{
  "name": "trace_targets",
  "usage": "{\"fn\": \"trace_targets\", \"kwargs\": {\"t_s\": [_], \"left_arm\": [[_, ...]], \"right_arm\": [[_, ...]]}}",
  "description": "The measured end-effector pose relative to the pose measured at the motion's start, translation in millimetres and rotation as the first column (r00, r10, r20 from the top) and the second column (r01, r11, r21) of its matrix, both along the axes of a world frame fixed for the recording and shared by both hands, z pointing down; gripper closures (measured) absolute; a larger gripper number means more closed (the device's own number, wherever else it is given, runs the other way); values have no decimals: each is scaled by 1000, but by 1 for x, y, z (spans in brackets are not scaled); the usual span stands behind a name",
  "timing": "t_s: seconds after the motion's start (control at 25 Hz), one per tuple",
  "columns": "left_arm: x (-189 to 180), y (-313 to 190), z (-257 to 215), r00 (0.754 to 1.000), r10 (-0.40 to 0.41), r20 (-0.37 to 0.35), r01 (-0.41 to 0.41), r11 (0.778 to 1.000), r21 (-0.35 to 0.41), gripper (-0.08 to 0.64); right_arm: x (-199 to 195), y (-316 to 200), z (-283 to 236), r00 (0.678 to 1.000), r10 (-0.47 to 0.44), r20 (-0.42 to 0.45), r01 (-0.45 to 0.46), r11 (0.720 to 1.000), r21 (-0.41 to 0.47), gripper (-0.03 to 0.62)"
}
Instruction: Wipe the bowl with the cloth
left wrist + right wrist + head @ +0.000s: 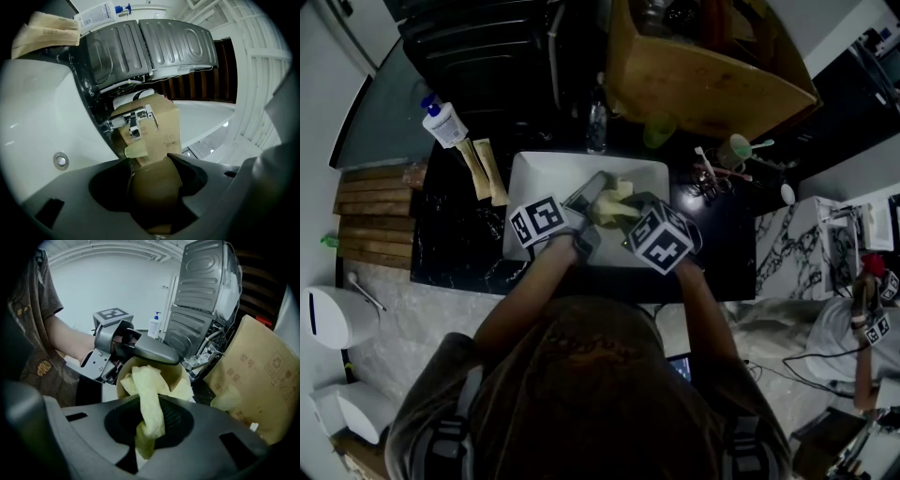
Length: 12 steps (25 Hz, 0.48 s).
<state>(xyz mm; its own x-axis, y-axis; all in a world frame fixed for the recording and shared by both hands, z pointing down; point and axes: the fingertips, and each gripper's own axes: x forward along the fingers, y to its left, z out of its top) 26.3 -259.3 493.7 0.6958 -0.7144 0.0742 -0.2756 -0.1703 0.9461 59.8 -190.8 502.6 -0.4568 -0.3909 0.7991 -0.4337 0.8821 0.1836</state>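
Note:
Over the white sink both grippers meet. My left gripper is shut on the rim of a tan bowl, which fills the space between its jaws in the left gripper view. The same bowl shows in the right gripper view, tilted with its opening facing the camera. My right gripper is shut on a pale yellow cloth, and the cloth is pressed into the bowl's inside. The left gripper clamps the bowl's upper rim there.
A chrome tap and a brown cardboard box stand behind the sink. A soap pump bottle and paper packets lie left of the basin, cups and utensils to its right. The dark counter surrounds it.

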Motion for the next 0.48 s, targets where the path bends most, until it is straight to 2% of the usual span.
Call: {"fn": "trace_targets", "kwargs": {"t_s": [0.32,0.48], "left_arm": [[5,3,2,1000,11,2,-11,1000,0,310],[7,3,3,1000,13,-5,-13,1000,-4,310]], "right_arm": [[-15,7,5,999,-20,35,21,999,-26,557],[-27,10,5,996,-24,91,28,998,-49,557]]}}
